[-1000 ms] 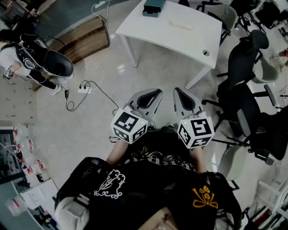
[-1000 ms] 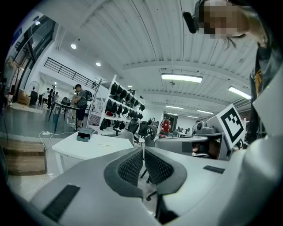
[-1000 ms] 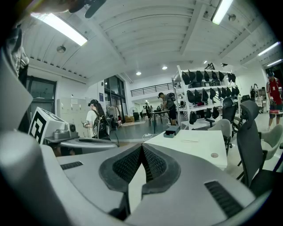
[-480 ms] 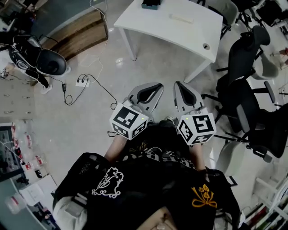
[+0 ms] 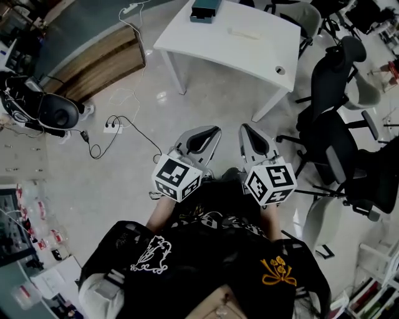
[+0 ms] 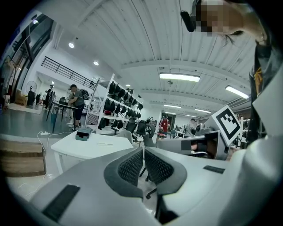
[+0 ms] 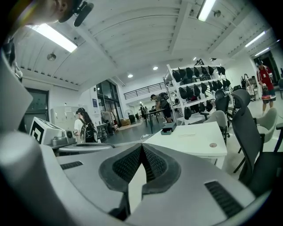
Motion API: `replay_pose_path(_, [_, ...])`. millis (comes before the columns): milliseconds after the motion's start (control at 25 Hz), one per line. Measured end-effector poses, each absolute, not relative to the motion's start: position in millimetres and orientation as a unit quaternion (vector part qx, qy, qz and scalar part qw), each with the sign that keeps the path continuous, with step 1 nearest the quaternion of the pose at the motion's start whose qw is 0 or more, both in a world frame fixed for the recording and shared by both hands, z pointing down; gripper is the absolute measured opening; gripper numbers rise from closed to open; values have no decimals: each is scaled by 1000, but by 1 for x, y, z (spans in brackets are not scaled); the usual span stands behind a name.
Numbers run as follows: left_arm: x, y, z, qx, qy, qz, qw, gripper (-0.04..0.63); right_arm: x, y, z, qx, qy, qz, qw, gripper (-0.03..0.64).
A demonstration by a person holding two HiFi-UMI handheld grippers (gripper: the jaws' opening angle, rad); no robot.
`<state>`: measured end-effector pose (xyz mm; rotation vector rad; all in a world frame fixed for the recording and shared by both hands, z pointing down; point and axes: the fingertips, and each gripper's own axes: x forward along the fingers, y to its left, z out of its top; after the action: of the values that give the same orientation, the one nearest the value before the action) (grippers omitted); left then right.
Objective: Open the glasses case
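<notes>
The glasses case (image 5: 206, 9) is a dark teal box at the far edge of the white table (image 5: 262, 56), with a pale flat strip (image 5: 243, 32) lying near it. My left gripper (image 5: 214, 129) and right gripper (image 5: 244, 127) are held side by side over the floor, well short of the table, both shut with nothing in them. The left gripper view shows the case (image 6: 83, 133) far beyond the closed left gripper (image 6: 143, 149). From the right gripper view, the case (image 7: 168, 129) lies beyond the closed right gripper (image 7: 142, 147).
Black office chairs (image 5: 333, 87) stand right of the table. A power strip with cable (image 5: 113, 126) lies on the floor at the left, near a wooden platform (image 5: 93, 56). People stand far off by shelves (image 6: 77, 103).
The head camera has drifted a little, so the table and floor sit slightly differently in view. Both grippers stay shut and side by side, hardly moved.
</notes>
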<state>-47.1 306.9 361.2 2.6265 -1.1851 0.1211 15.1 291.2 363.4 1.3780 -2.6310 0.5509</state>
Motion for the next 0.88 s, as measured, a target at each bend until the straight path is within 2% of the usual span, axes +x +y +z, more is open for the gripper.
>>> replay_pose_path(520, [-37,267,376,908,-391,53,141,29,33,257,381,475,-852,209,68,12])
replay_pose_path(880, [-14,167,385,896,-416,62,141,29,58,146,391,450,-865,212,63,12])
